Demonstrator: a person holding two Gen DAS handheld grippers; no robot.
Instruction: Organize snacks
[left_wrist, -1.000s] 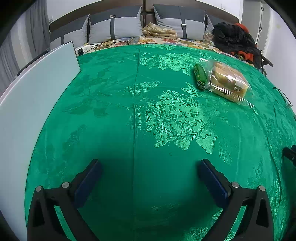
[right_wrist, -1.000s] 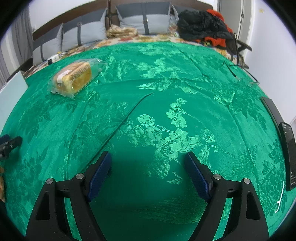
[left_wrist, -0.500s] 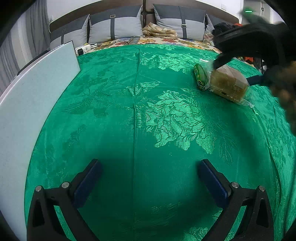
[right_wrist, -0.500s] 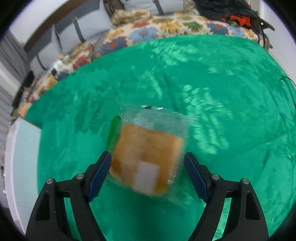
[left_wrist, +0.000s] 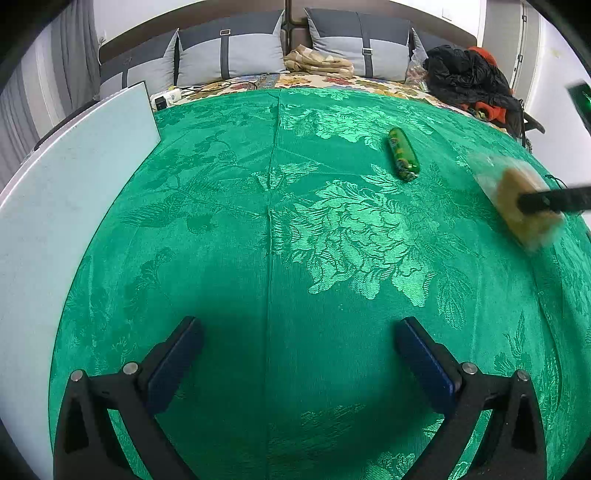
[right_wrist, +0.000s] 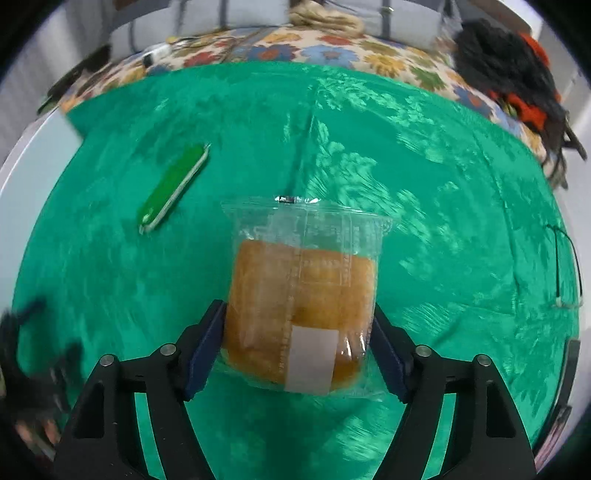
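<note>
— Gone from its spot beside the green snack stick (left_wrist: 403, 154): bagged bread (right_wrist: 301, 317), a second ago flat on the green cloth (left_wrist: 295, 229).
— And now?
— Up off the cloth, between the blue pads (right_wrist: 207, 349) of the right gripper (right_wrist: 297, 352). Seen from the left wrist as a blurred tan block (left_wrist: 524, 208) toward the right edge, with one black finger across it.
— Grip on it?
— Jaws wide and closing, pads pressed against both sides of the wrapper. Loaf end with the white label nearest the camera, clear sealed end of the bag pointing away.
— Green stick?
— Flat on the cloth, alone, well apart from the bread. From the right wrist: up and to the left (right_wrist: 173, 188), lying at a slant, with a pale strip along one edge.
— Left gripper (left_wrist: 295, 363)?
— Spread wide over bare cloth, nothing between the pads, same place as a second ago.
— Anything else around?
— Pale board (left_wrist: 62, 206) along the left side of the cloth. Grey pillows (left_wrist: 229, 50) against the headboard at the back, flowered bedsheet (right_wrist: 280, 50) showing past the cloth's far edge, heap of black and orange clothes (left_wrist: 469, 83) at far right. Thin black cable (right_wrist: 569, 273) on the cloth at the right. Dark blurred shape at the lower left of the right-wrist view, too smeared to name.
</note>
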